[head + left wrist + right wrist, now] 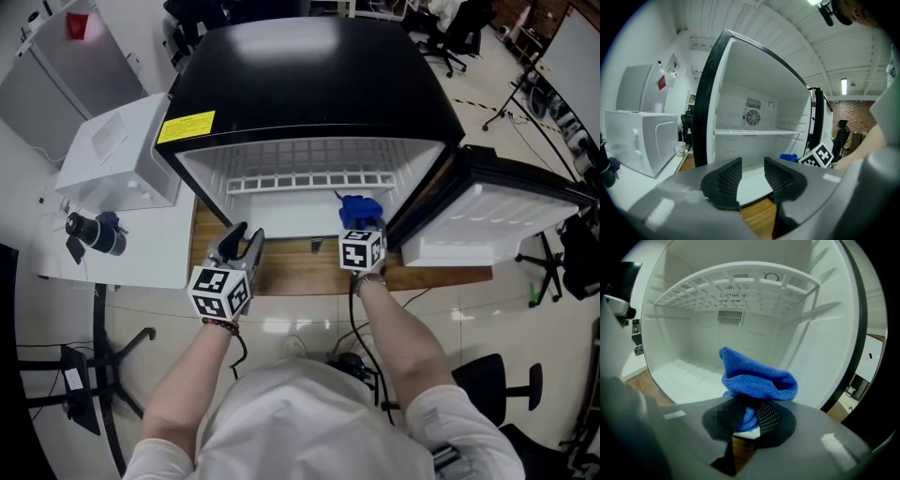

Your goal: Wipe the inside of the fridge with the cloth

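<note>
One fridge [309, 84], one blue cloth [757, 378], two grippers. Right gripper [749, 417] clenched on cloth; bunch rises at 12 o'clock off jaws, at fridge mouth. Left gripper [752, 179] jaws apart, empty.

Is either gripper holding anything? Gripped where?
Right gripper holds the blue cloth, its jaws pinching a bunched fold at the cloth's lower edge; the rest bulges above them. Left gripper: jaws apart, empty.

Head view looks down; both gripper views face the fridge [309, 75].
</note>
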Demonstrator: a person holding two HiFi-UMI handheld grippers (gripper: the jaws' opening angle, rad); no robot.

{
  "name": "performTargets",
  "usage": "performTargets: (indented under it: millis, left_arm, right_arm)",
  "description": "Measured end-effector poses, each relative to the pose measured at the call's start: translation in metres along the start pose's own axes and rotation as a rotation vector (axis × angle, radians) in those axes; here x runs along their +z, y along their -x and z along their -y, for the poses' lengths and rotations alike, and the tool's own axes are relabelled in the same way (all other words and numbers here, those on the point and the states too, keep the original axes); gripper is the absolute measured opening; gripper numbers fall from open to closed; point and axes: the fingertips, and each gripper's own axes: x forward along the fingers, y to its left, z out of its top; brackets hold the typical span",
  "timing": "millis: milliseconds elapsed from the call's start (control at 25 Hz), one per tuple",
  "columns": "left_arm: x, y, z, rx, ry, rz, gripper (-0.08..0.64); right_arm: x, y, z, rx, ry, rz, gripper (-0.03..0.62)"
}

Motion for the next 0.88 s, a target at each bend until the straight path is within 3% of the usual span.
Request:
performTargets:
  millis: [160, 400, 600, 880]
  left_arm:
    - [0.005, -0.006, 0.011, -0.056, -0.017, -0.005, 0.142]
    - [0.007, -0.019, 0.045, -0.209, -0.104, -0.049, 0.165]
    - [0.005, -0.021, 0.077, -0.377, -0.217, -0.087, 0.201]
    - [0.008, -0.015, 0.125, -0.648, -0.264, -0.139, 0.248]
  right_arm:
    - [0.020, 0.021, -0.010, 0.076, 0.011, 0.083, 0.061]
    - [0.043, 0.075, -0.046, 0.293, 0.116, 0.203, 0.061]
    - [0.056, 0.127, -0.074, 0.515, 0.243, 0.294, 0.061]
    - [0.057, 0.194, -0.095, 0.805, 0.346, 0.323, 0.061]
